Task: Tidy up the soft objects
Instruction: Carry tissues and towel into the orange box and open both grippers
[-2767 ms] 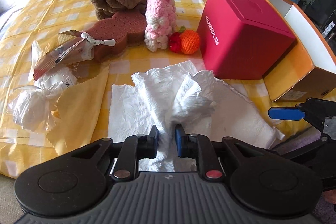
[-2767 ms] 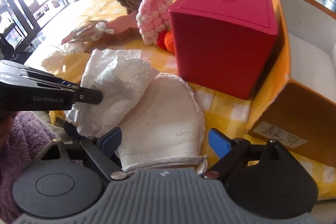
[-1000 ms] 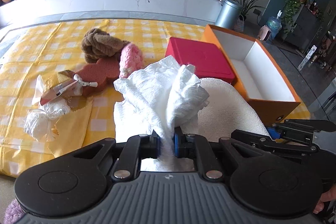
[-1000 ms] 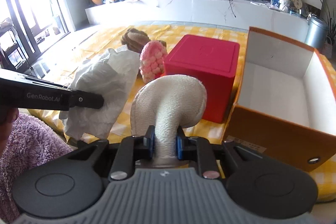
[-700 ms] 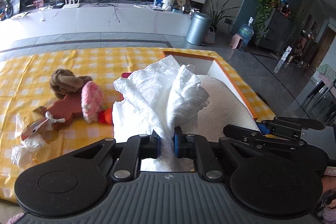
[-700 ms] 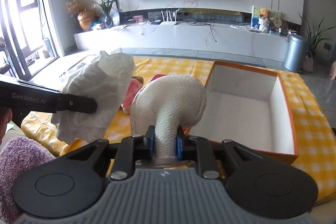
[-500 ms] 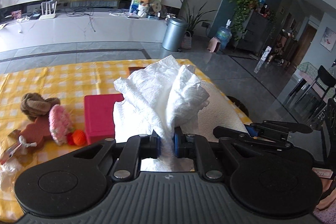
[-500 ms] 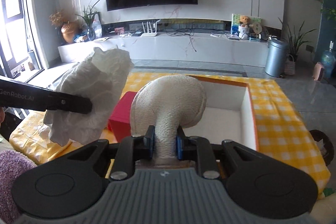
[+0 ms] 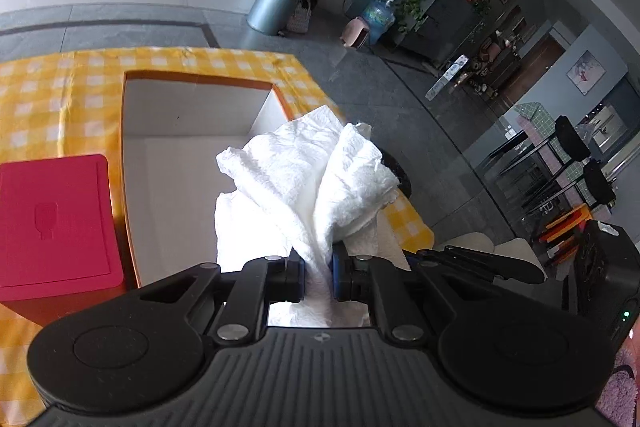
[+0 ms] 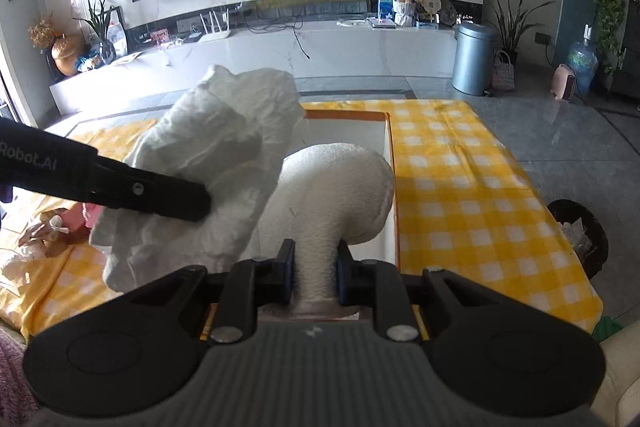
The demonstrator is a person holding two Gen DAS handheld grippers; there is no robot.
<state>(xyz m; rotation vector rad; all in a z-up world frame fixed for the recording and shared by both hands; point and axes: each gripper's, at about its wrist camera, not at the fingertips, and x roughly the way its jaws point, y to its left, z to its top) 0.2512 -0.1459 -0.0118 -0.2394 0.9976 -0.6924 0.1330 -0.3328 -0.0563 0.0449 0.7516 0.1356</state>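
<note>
we hold a crumpled white paper towel [image 9: 308, 179] pinched in our left gripper [image 9: 318, 277], its fingers narrow on the bunched end, up above the open orange box [image 9: 192, 115]. our right gripper [image 10: 314, 277] clamps a cream cloth pad [image 10: 336, 187] over the same box. beside the box a red cube [image 9: 54, 223] sits on the yellow-checked desk [image 10: 460, 187].

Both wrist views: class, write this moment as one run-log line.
left gripper: shut on white tissue | right gripper: shut on cream cloth | both over orange box
</note>
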